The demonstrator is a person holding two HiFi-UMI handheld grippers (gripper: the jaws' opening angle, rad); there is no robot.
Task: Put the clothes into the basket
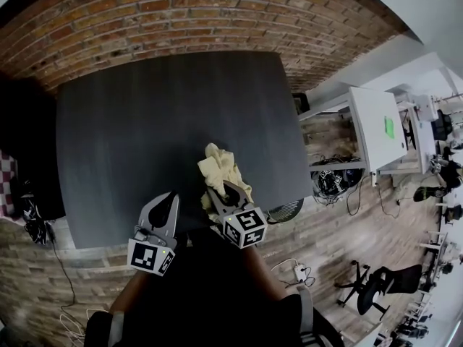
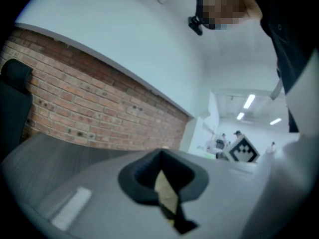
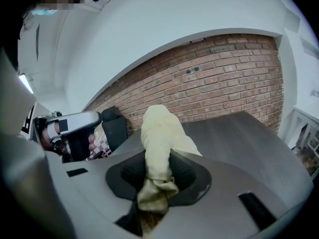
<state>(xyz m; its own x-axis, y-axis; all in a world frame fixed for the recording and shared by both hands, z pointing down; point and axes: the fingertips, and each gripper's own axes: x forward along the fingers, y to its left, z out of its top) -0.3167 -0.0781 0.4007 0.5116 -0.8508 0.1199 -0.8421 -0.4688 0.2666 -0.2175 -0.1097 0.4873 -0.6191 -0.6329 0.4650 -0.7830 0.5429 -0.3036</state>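
Red brick wall (image 1: 181, 13) closes off the far side of the room, and a dark grey worktop (image 1: 145, 121) fills the middle of the head view. Wooden floor (image 1: 340, 223) lies to the right and near. A white desk (image 1: 376, 125) stands on it at the right, with a black chair (image 1: 387, 280) nearer.

Both tools sit at the worktop's near edge, side by side and just apart.

The right tool (image 1: 226, 192) is clenched on a pale yellow cloth (image 1: 219, 166). The cloth is bunched and sticks out past the tool's tips, over the near part of the worktop a little right of centre. In the right gripper view the right tool (image 3: 157, 158) pinches the cloth (image 3: 158, 133) in a narrow twist. Beyond the jaws the cloth rises in a rounded lump, with a fold spilling to the right. A crumpled end hangs on the near side of the jaws. Whether any of it touches the worktop cannot be told.

The left tool (image 1: 168, 201) is to the left of the cloth and clear of it in the head view. In the left gripper view the left tool (image 2: 160, 156) has its jaws drawn together. A thin pale sliver shows in the seam between them; what it is cannot be made out.
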